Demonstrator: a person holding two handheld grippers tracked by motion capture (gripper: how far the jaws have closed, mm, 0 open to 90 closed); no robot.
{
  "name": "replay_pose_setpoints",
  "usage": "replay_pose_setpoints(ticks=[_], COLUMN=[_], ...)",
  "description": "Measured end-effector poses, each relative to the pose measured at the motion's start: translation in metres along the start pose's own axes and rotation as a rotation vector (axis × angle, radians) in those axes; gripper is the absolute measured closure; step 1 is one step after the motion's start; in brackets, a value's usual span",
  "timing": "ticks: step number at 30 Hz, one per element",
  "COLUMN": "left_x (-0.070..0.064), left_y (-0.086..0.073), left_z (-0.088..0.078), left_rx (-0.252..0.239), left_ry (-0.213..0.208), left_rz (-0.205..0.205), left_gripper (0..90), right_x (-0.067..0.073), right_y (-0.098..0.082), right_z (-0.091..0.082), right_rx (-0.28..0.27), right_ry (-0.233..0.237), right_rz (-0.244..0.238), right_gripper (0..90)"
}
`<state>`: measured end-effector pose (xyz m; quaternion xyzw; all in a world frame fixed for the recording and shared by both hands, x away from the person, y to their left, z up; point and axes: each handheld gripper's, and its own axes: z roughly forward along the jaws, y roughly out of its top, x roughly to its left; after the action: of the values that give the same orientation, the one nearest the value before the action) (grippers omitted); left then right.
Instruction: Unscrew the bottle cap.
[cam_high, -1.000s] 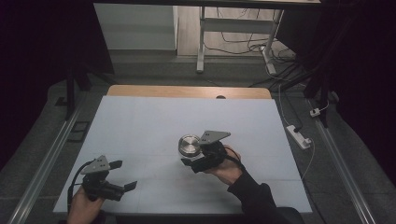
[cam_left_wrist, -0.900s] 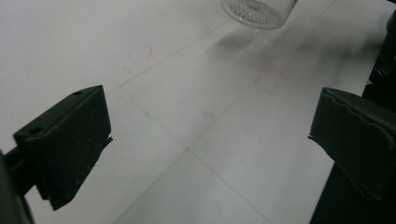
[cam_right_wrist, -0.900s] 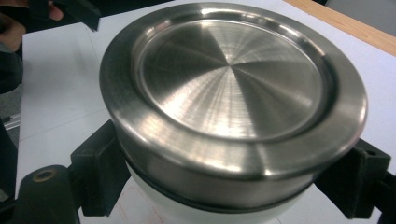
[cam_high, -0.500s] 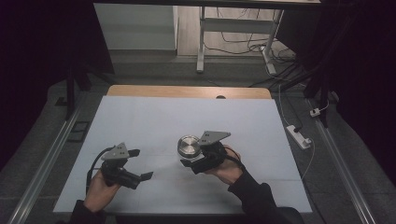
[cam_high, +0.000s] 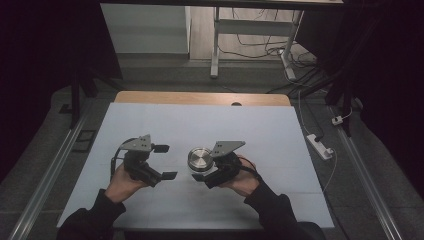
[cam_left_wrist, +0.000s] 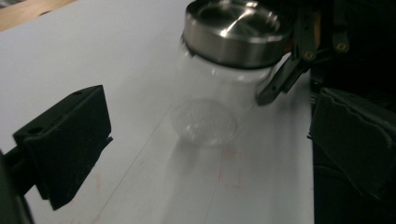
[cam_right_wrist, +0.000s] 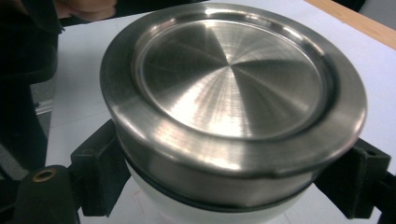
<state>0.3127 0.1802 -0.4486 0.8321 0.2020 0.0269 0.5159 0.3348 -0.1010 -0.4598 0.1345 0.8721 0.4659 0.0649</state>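
Jaws of the right gripper (cam_high: 201, 173) are clamped on a glass jar (cam_high: 199, 161), one black pad on each side of the clear wall just under the steel lid (cam_right_wrist: 232, 88); the right gripper view shows both pads pressed against the glass below the lid's rim. The jar stands upright on the white table cover (cam_high: 260, 135), a little toward the person's side of the middle, and the left gripper view shows it as clear glass with a rounded base resting on the sheet.

The left gripper (cam_high: 165, 162) is held above the table to the jar's left, near it but not touching. Its jaws stand wide apart with nothing between them, their open gap turned toward the jar.

Counted: one jar, one lid, two grippers, two hands. The left hand (cam_high: 120, 182) and the right hand (cam_high: 243, 180) come in from the near edge in dark sleeves.

The cover lies bare around the jar on every side, with broad open sheet toward the far edge and out to the right. A strip of wooden tabletop (cam_high: 200, 98) shows along the far edge. On the floor right of the table lies a white power strip (cam_high: 320, 146), and a metal rail (cam_high: 47, 172) runs along the left side.
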Motion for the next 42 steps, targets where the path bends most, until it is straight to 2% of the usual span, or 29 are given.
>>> replay_pose_setpoints(ticks=[2,4,11,15,18,21,24,28,29,32,42], left_x=[0.003,0.004,0.004,0.005,0.005,0.004,0.001,-0.007,-0.009,-0.014,-0.027], left_y=[0.006,0.011,0.031,0.037,0.039,0.039,0.039,0.04,0.041,0.042,0.045], left_z=[0.007,0.013,0.035,0.043,0.047,0.048,0.049,0.053,0.054,0.056,0.061], left_rx=[0.007,0.019,0.049,0.063,0.068,0.058,0.056,0.038,0.033,0.019,-0.015], left_ry=[-0.032,-0.046,-0.153,-0.19,-0.196,-0.202,-0.168,-0.086,-0.068,-0.006,0.153], left_rz=[0.027,0.053,0.15,0.19,0.206,0.21,0.201,0.164,0.151,0.127,0.048], left_gripper=[0.0,0.0,1.0,4.7,7.7,16.5,18.7,19.4,20.0,20.1,20.3], right_x=[0.0,0.0,0.003,0.005,0.006,0.007,0.006,0.006,0.006,0.005,0.003], right_y=[0.0,0.001,0.002,0.003,0.003,0.003,0.004,0.004,0.004,0.005,0.005], right_z=[0.001,0.001,0.003,0.004,0.004,0.005,0.004,0.005,0.004,0.004,0.001], right_rx=[0.002,0.004,0.01,0.008,0.011,0.01,0.004,0.004,0.005,0.001,-0.024], right_ry=[0.012,0.024,0.058,0.072,0.077,0.075,0.059,0.032,0.013,0.002,-0.071], right_rz=[0.001,-0.009,-0.036,-0.051,-0.063,-0.067,-0.054,-0.046,-0.044,-0.032,0.004], right_gripper=[14.4,14.4,14.4,14.4,14.4,14.4,14.5,14.4,14.5,14.5,14.5])
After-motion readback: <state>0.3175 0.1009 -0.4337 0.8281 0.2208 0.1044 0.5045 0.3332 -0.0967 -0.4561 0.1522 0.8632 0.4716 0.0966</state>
